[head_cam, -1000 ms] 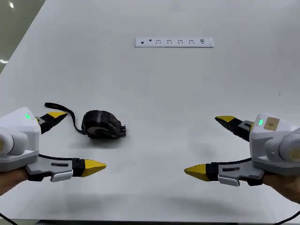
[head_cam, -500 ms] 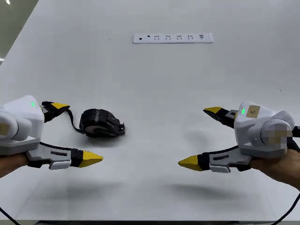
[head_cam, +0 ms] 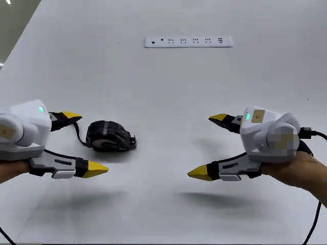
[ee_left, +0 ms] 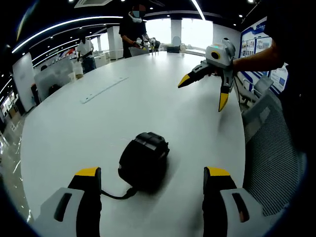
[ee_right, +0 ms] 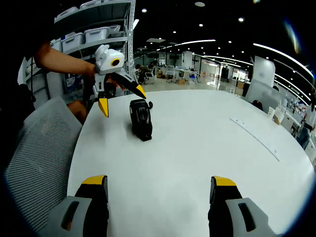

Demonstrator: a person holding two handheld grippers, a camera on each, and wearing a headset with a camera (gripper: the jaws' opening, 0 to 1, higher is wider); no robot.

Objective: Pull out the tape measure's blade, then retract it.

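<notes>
Currently both grippers hang wide open with nothing held: left gripper (head_cam: 88,142), right gripper (head_cam: 204,145). The tape measure (head_cam: 108,136) lies on its side on the table (head_cam: 168,87), just ahead of the left gripper's spread jaws and well apart from the right. The blade is not yet out.

Risks, biggest first, as we judge them:
- The case slides or spins when the blade is pulled. The cause would be a rounded black housing on a slick top with a loose or off-centre left clamp.
- The blade whips back on retraction if it is let go all at once, which could kick the case.
- The right jaw tips miss the small tab (head_cam: 134,140) at the case's right end. We take it for the blade hook but cannot confirm that.
- The strap (head_cam: 79,133) trails toward the left gripper and could get pinched along with the case.

Room: a large open office with ceiling light strips, shelving (ee_right: 94,29) with bins, a mesh chair (ee_right: 34,148), and people standing at the table's far end. The tabletop is white, long, rounded and glossy. A white power strip (head_cam: 188,41) lies flat on the far side of the table.
</notes>
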